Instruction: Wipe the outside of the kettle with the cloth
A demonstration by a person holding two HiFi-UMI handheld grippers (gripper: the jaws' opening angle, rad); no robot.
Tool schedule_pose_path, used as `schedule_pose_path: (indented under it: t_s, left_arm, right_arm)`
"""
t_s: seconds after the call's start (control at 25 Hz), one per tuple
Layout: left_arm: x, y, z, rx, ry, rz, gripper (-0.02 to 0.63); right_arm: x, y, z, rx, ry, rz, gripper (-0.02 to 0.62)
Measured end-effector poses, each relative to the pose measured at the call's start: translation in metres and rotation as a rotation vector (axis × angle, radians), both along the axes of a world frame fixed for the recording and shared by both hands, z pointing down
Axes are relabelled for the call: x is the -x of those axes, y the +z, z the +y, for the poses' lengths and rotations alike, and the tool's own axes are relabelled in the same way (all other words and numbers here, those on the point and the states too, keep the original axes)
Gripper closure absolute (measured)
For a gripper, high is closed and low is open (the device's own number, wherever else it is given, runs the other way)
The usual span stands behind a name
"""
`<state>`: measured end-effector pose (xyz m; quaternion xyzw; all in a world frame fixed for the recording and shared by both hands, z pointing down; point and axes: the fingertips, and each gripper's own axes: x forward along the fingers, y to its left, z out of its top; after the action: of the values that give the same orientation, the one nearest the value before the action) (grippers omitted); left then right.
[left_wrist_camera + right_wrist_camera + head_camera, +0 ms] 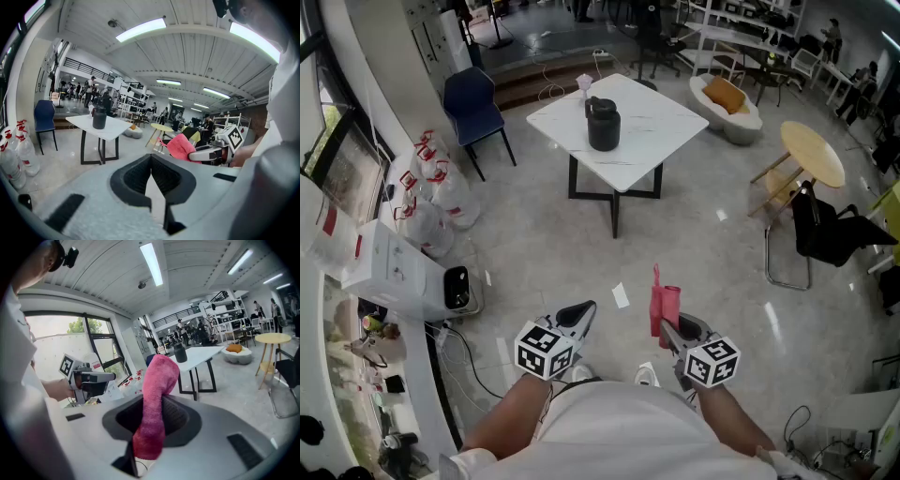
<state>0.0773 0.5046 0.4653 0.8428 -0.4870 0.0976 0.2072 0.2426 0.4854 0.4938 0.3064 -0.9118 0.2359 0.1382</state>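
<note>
Pink cloth (664, 302) is pinched by its lower end in the right tool (670, 326). The jaws are clamped on it so the rest sticks up free, ready for wiping I'd guess. Meanwhile the left tool (579, 313) is fully closed with nothing in it, probably kept spare to steady things. The kettle (603, 124) sits well off at 12 o'clock on the white bench (652, 127), not reached yet. Count: two tools, one cloth, one kettle, one bench.

Bright ceiling strip light, fisheye edges
</note>
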Motion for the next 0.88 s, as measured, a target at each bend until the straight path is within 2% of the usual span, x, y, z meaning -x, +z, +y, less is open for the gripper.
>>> schedule_pose_path:
  t_s: [0.44,0.64,0.88]
  left_arm:
    - [-0.001,-0.003,-0.011,-0.005,0.02,0.003,0.601]
    - [0.005,-0.001,-0.012,0.002,0.038,0.008,0.601]
    - [0.017,-0.002,-0.011,-0.004,0.071,0.012,0.601]
  right_arm:
    - [0.004,-0.006,-0.007,-0.011,0.012,-0.002,0.492]
    - [0.013,-0.007,-0.003,0.038,0.021,-0.044,0.489]
    - [0.03,-0.007,0.005,0.034,0.027,-0.026,0.485]
